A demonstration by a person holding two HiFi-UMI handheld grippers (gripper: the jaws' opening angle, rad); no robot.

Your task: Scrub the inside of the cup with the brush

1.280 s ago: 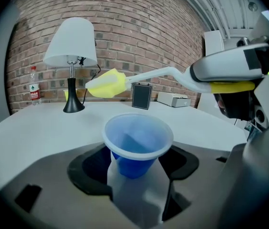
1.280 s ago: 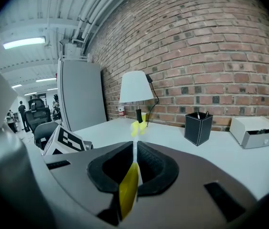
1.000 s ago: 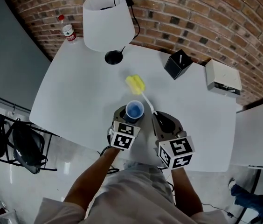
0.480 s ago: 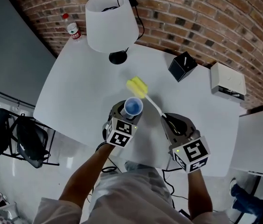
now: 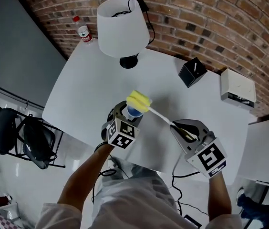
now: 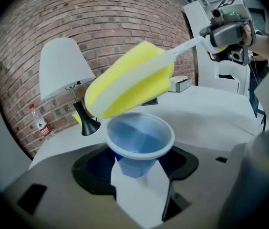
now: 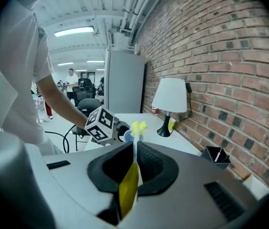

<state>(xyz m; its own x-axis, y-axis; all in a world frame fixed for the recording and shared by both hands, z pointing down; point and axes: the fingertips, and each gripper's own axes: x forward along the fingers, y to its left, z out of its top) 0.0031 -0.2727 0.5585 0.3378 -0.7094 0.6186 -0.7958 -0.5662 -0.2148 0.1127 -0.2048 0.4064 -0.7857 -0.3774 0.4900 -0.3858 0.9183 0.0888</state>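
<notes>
The cup [image 5: 133, 112], blue plastic with a pale rim, sits just left of centre in the head view, upright, with its open mouth facing up. The left gripper [image 5: 129, 112] has its two jaws pressed against the lower part of the cup [image 6: 139, 140]. The left gripper view shows the base clamped between them and the gripper [image 6: 138, 171] narrowed to the cup's width.

Over the far side of the rim hangs the sponge head [image 6: 129, 80] of the brush, yellow with a white band and tilted. It is above the mouth rather than down inside, and whether it touches the rim cannot be told. In the head view the sponge head [image 5: 139, 100] covers the upper part of the cup's opening.

From there the thin white stem [image 5: 160, 117] runs down and to the right to the right gripper [image 5: 181, 129]. That gripper [image 7: 133, 163] has its jaws closed tight on the brush's flat yellow handle [image 7: 129, 187].

Along the upper part of the white tabletop [image 5: 89, 87], from left to right, stand a water bottle [image 5: 83, 31], a white-shaded lamp [image 5: 122, 25] on a black base, a black pen holder [image 5: 193, 72] and a white box [image 5: 239, 87] near the brick wall.
</notes>
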